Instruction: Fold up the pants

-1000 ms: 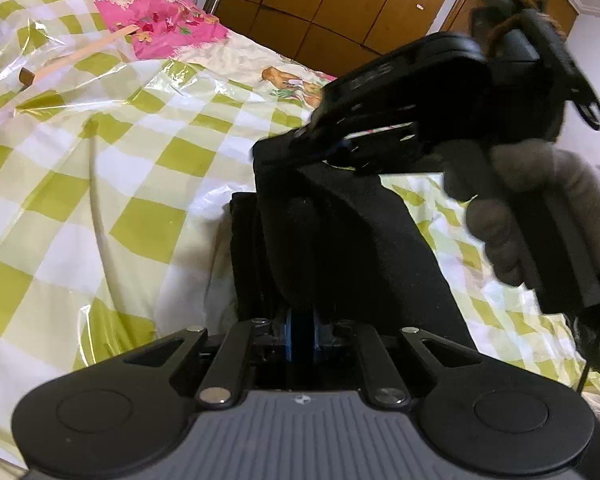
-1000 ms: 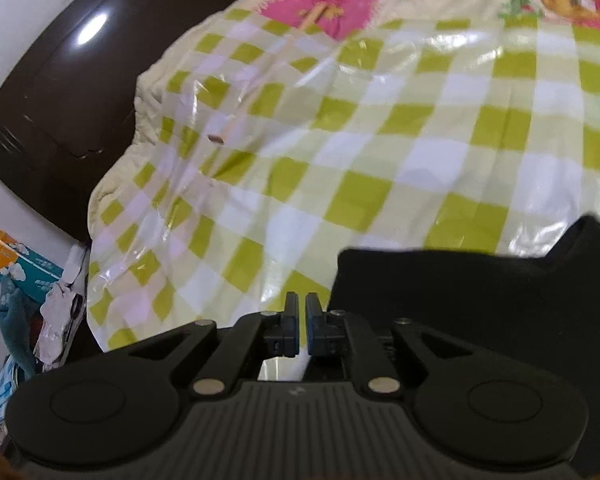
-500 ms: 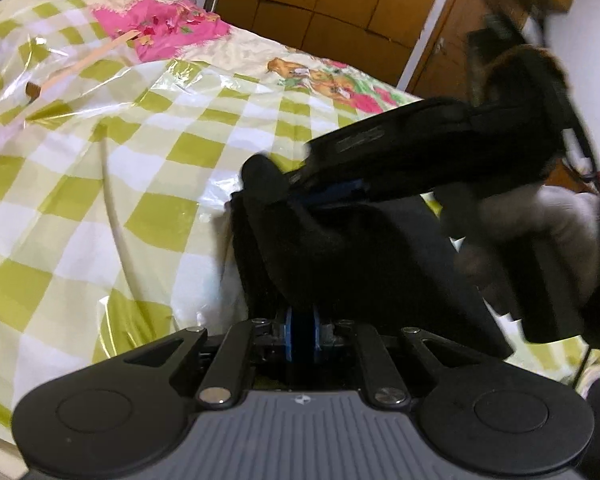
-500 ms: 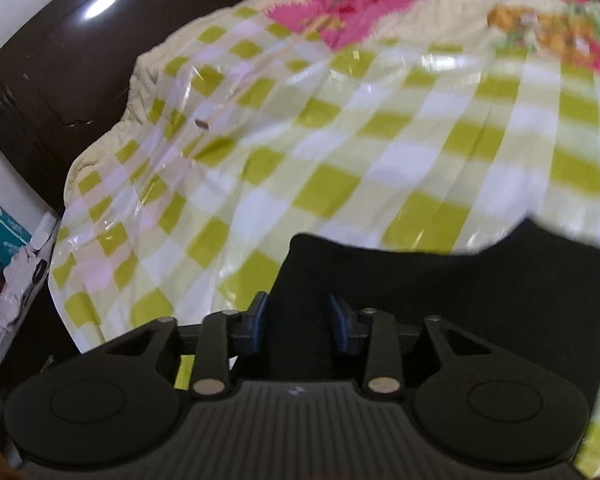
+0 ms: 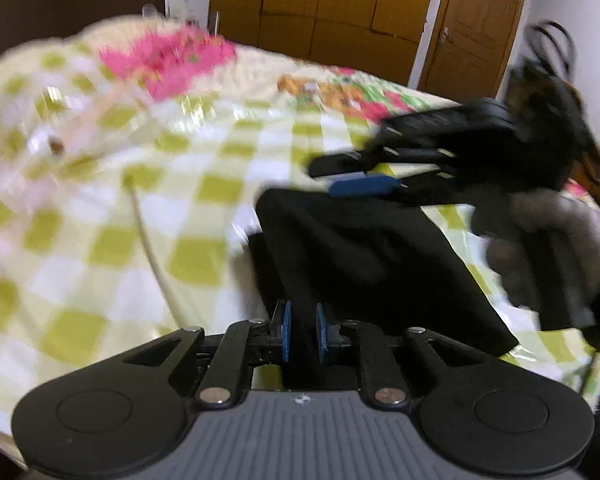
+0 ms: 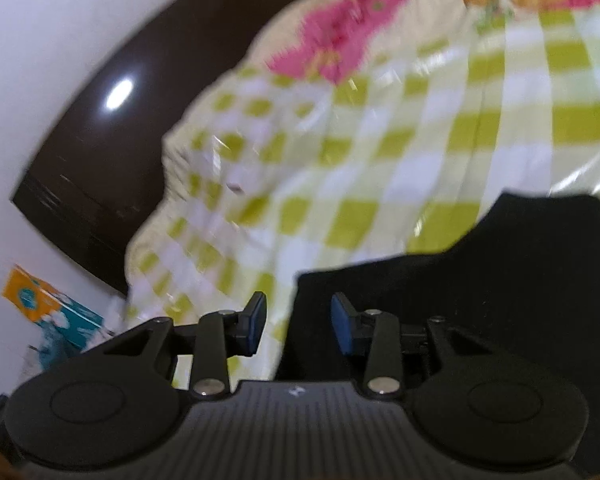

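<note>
Black pants [image 5: 364, 264] lie folded on the bed [image 5: 112, 216] near its front edge. The right tool [image 6: 299, 322] has just spread and let go; the left tool [image 5: 301, 330], a moment ago pinching cloth, now stands slightly parted. This fold looks finished.

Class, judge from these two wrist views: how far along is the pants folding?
Done: the black pants lie doubled into a compact stack on the checked bedcover. In hand: both claws look parted, the right claw clearly wide, the left claw with cloth between its pads. Left: any final fold or smoothing.
</note>
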The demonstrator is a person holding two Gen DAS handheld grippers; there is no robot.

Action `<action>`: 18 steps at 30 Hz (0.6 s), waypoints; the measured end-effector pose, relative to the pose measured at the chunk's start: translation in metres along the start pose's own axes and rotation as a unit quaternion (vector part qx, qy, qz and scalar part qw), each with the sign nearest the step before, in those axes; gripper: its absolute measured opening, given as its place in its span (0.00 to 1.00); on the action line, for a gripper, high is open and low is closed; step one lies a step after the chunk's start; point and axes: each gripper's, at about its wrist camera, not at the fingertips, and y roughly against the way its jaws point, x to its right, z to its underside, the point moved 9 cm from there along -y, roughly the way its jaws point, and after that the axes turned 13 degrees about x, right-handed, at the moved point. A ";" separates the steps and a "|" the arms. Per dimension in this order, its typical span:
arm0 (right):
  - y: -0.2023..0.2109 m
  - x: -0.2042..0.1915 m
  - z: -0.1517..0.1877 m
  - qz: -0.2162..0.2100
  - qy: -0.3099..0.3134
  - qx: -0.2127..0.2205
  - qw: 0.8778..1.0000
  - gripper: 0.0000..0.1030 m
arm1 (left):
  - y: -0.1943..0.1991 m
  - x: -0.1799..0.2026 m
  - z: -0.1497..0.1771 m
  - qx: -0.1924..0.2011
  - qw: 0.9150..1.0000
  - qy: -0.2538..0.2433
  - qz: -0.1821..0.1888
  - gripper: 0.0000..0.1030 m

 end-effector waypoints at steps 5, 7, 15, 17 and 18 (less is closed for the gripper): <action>0.040 0.000 -0.008 0.008 0.030 0.020 0.999 0.39 | -0.005 0.020 -0.035 0.047 0.998 -0.038 0.005 0.28; 0.055 0.009 -0.006 0.027 0.039 0.029 0.998 0.41 | -0.023 0.030 -0.034 0.043 0.998 -0.047 0.015 0.28; 0.102 0.069 0.007 0.117 0.029 0.052 0.991 0.45 | -0.089 0.030 0.010 -0.025 0.997 -0.072 0.013 0.28; 0.105 0.083 0.010 0.129 0.016 0.053 0.990 0.46 | -0.086 0.027 0.008 -0.024 0.997 -0.064 0.021 0.27; 0.106 0.089 0.011 0.132 0.007 0.054 0.990 0.48 | -0.083 0.027 0.003 -0.017 0.998 -0.063 0.025 0.27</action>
